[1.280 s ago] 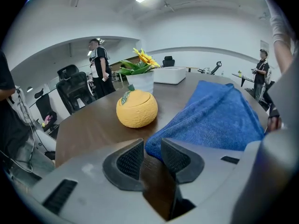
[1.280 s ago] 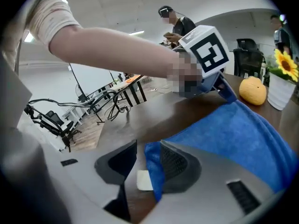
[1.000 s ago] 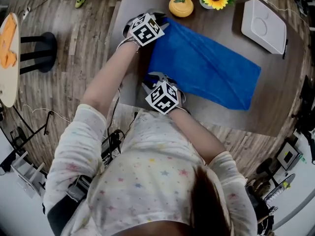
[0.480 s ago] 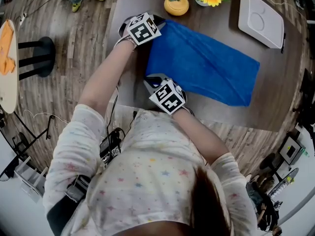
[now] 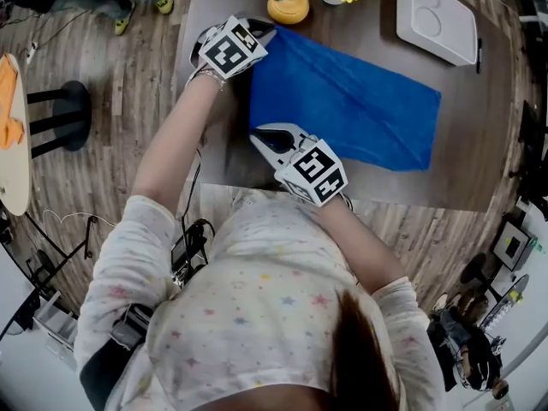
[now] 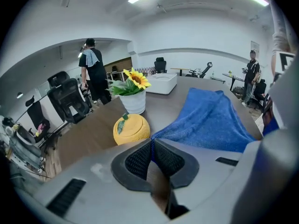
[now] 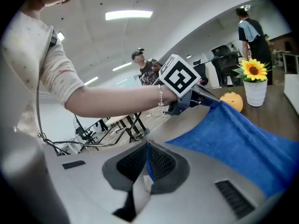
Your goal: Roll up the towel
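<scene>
Left gripper [image 6: 152, 143] and right gripper [image 7: 146, 146] each pinch a corner of the blue towel [image 5: 351, 110], lifted off the brown table [image 5: 467, 157] where the rest lies spread, wood-plank floor [image 5: 137, 84] around, office chairs [image 6: 70, 101] beyond.

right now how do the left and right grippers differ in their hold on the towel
The left gripper pinches the towel at its far corner, beside the yellow pot; the right gripper pinches the near corner. The left gripper is out on a stretched arm; the right gripper sits close to the person. Both are shut on the same short edge.
</scene>
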Action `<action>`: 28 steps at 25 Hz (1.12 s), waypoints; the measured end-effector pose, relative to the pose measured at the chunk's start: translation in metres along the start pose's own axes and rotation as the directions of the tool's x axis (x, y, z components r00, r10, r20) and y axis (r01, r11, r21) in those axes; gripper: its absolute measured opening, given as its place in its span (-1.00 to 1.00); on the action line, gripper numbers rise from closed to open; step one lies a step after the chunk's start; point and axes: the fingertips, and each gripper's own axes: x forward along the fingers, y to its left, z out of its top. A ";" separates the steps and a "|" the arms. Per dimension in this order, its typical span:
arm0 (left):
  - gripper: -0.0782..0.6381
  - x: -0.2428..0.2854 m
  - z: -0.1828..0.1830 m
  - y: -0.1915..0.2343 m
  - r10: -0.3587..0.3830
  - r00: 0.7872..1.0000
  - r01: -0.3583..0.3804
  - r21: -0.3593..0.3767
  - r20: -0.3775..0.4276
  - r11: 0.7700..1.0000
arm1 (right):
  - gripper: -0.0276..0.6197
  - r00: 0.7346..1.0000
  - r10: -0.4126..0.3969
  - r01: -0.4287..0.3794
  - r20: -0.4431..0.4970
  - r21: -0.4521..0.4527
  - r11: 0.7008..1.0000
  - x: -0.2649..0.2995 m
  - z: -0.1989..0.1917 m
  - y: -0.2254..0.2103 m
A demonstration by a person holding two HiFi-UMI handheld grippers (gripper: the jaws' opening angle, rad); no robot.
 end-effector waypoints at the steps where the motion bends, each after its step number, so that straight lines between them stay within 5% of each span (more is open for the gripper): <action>1: -0.71 -0.003 0.007 -0.002 0.006 1.000 -0.006 0.015 0.000 1.000 | -0.87 1.000 -0.004 0.004 0.024 0.008 1.000 -0.008 0.006 0.002; 13: -0.71 -0.031 0.075 -0.016 0.067 0.998 -0.069 0.110 0.021 0.992 | -0.87 0.984 -0.040 0.041 0.174 -0.003 0.999 -0.070 0.029 0.022; 28: -0.71 0.029 0.179 -0.089 0.013 0.999 -0.021 0.221 0.037 0.975 | -0.87 0.904 -0.263 0.204 0.338 0.199 0.959 -0.225 -0.012 -0.039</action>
